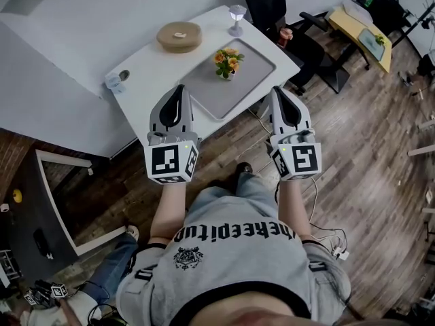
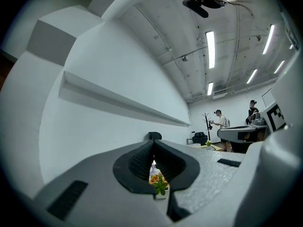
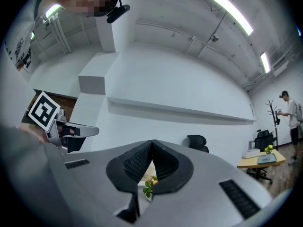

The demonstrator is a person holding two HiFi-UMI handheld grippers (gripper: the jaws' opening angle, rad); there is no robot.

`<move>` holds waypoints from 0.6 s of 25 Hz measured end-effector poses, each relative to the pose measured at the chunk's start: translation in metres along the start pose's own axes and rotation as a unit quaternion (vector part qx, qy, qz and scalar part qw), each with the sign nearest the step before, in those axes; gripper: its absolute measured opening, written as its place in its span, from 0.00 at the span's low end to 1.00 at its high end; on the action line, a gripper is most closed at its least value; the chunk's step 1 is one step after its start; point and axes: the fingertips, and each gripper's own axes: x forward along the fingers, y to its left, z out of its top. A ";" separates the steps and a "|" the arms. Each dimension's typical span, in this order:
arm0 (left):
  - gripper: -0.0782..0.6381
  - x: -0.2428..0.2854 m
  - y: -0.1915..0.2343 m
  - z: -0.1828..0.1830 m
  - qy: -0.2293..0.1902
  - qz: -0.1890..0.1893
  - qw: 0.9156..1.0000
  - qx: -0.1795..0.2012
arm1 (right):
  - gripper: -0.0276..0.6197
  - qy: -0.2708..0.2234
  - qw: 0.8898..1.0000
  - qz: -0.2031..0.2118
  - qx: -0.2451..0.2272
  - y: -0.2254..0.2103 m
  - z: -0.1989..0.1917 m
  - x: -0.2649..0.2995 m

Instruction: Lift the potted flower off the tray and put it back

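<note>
Left gripper [image 1: 180, 88], right gripper [image 1: 277, 90] — closed, empty

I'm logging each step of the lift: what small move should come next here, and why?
Probably ease the left gripper and right gripper forward, opening their jaws on the way. Both are shut and empty at the near edge of the table, short of the potted flower, which stands on the tray.

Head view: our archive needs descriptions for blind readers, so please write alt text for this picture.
A person holds the left gripper and the right gripper, both shut and empty, out toward a white table where a potted flower stands on a grey tray. A tan disc, a stemmed glass and a small cup sit there too.
</note>
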 end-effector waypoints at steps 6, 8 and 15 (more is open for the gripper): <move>0.12 0.000 0.005 0.002 -0.004 0.002 1.000 -0.001 | 0.05 -0.005 1.000 0.000 -0.005 0.003 0.005 0.002; 0.12 0.001 0.006 0.001 -0.005 0.003 1.000 -0.002 | 0.05 -0.004 1.000 -0.001 -0.006 0.004 0.005 0.002; 0.12 0.003 0.002 0.001 -0.004 -0.001 1.000 -0.008 | 0.05 -0.004 1.000 -0.003 -0.010 0.001 0.007 -0.001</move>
